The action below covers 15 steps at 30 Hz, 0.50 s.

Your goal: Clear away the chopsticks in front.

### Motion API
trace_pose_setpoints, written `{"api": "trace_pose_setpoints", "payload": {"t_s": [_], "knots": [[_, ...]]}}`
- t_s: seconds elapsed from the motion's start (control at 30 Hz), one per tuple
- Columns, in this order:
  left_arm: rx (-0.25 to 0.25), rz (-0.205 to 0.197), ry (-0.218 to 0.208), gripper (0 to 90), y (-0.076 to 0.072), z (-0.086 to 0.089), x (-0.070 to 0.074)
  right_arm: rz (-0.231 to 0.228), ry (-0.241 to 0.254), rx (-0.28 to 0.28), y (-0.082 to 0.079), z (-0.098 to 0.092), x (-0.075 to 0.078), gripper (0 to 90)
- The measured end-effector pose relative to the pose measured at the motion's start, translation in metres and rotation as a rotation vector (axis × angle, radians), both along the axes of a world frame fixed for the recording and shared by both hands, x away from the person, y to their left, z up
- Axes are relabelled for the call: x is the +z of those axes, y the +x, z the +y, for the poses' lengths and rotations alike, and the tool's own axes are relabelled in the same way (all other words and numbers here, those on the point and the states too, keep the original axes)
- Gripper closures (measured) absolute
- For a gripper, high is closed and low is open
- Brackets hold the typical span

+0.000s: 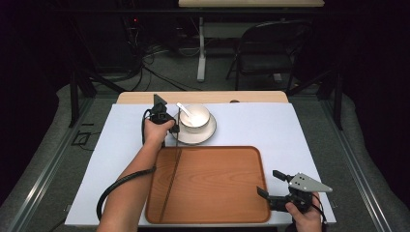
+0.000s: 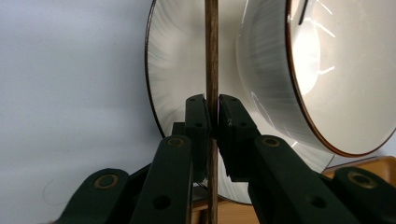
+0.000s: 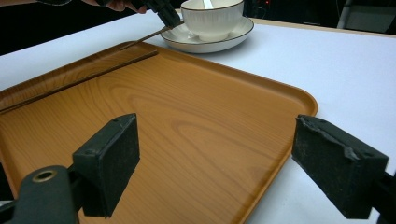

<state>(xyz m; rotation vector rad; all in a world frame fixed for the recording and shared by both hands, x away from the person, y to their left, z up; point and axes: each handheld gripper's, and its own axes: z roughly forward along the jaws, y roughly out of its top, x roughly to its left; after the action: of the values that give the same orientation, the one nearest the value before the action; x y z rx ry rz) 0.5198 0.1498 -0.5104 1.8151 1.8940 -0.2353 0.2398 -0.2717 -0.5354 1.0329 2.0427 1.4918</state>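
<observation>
My left gripper [image 2: 212, 116] is shut on a thin dark chopstick [image 2: 211, 46], which runs straight between its pads. It sits at the left rim of a white plate [image 2: 173, 70] that carries a ribbed white bowl [image 2: 271, 70]. In the high view this gripper [image 1: 175, 128] is just beyond the wooden tray [image 1: 212, 183], and a white spoon [image 1: 183, 110] rests in the bowl [image 1: 196, 116]. A second chopstick [image 1: 170, 186] lies along the tray's left side. My right gripper [image 1: 270, 183] hangs open over the tray's near right corner [image 3: 280, 116], with nothing between its jaws.
A white sheet [image 1: 270, 125] covers the table around the tray. Behind the table stand a folding chair [image 1: 266, 48], a white table leg [image 1: 201, 48] and loose cables on the floor.
</observation>
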Motion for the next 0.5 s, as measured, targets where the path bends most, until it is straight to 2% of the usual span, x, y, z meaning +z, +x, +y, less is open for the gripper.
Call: {"api": "trace_pose_setpoints", "payload": {"t_s": [0.2,0.27,0.5], "knots": [[-0.003,0.022,0.005,84.3,0.0019,0.0002,0.0004,0.0,0.0,0.001,0.0,0.0001,0.0,14.8],[0.007,0.017,0.009,84.5,0.002,-0.001,0.0,-0.001,0.001,0.0,0.0,0.0,0.0,14.8],[-0.008,0.018,0.018,84.8,0.0025,-0.0005,0.0007,-0.002,0.001,0.001,-0.0001,0.0002,0.0,14.8]]}}
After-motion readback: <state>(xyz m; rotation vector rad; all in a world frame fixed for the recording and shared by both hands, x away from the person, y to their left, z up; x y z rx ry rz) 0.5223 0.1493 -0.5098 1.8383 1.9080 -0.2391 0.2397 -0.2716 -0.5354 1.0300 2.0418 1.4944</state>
